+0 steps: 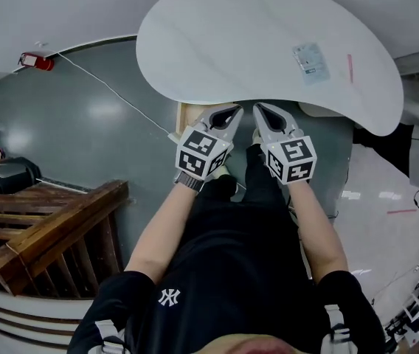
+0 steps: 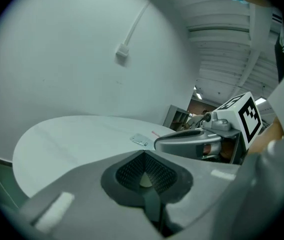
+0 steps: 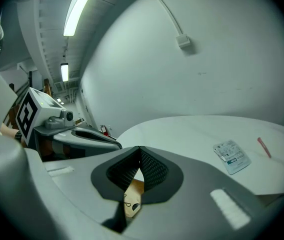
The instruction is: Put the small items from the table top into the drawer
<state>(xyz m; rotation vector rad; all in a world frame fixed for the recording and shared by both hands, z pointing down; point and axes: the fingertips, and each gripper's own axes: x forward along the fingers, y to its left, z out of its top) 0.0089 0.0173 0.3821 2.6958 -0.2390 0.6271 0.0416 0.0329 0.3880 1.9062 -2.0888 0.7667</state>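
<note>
though shut and empty alike, favour right tongs (image 1: pixel 259 110) over left tongs (image 1: pixel 236 111): closer to sachet (image 1: pixel 311 59) ahead-right on worktop (image 1: pixel 217 43), red stick (image 1: pixel 350 68) beside, lengthwise away.

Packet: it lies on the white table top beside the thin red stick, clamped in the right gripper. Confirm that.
Not clamped. The packet lies on the white table top beside the thin red stick, but apart from the right gripper, whose jaws are together on nothing. The right gripper view shows it.
</note>
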